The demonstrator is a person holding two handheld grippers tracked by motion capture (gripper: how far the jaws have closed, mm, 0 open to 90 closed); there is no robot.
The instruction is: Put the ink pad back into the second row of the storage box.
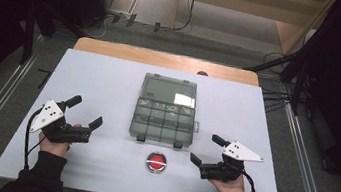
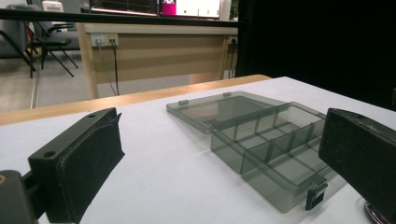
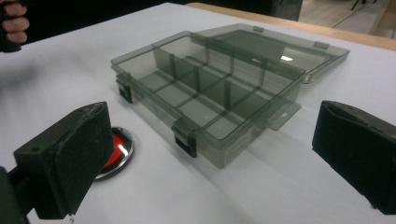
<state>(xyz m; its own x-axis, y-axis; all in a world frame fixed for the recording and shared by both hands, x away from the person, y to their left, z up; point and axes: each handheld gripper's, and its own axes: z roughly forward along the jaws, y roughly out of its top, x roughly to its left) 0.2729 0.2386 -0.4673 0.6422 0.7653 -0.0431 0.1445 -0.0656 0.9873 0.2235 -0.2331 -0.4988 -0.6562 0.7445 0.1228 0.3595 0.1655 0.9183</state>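
Both tongs gape wide and hold nothing — the left tongs [image 1: 86,112] and right tongs [image 1: 207,149] flank the open compartment box [image 1: 163,115]. A red button [image 1: 156,162] sits just in front of the box on the table [image 1: 100,76] — between the two hands.

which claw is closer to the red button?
The right claw. It sits just right of the red button, while the left claw is farther off. Both are open and empty.

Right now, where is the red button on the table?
In the high view the red button lies near the table's front edge, between the left gripper and right gripper, just before the open box.
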